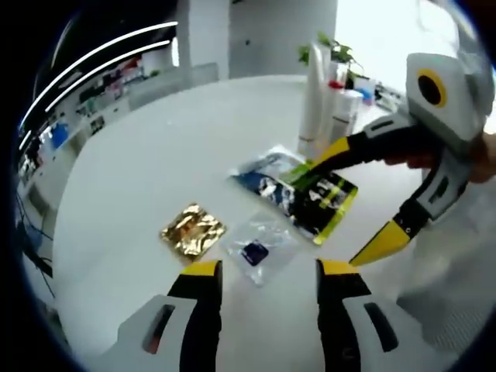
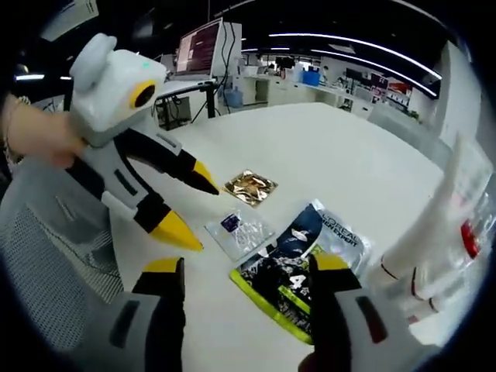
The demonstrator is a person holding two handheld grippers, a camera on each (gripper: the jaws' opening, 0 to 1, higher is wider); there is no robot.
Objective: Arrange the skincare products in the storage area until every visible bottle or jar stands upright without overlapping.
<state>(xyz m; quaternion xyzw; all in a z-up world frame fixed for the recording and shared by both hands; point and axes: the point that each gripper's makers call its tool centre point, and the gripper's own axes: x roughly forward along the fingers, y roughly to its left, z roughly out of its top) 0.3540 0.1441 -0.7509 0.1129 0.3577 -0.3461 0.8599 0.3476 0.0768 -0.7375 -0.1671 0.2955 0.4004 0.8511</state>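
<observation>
Left claw (image 1: 261,273) spread | right claw (image 2: 246,273) spread — green sachet (image 2: 298,277) flat | bottles (image 1: 329,101) upright

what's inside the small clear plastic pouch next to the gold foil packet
Through the small clear plastic pouch a dark blue square item shows at one end, with pale crinkled contents beside it in the right gripper view. What they are is too small to tell. The gold foil packet lies apart.

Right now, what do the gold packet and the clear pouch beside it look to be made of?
Gold packet: likely metallic foil, shiny and crinkled, catching bright highlights. Clear pouch: probably thin transparent plastic film, wrinkled and glossy, with the white table and a small dark item showing through.
</observation>
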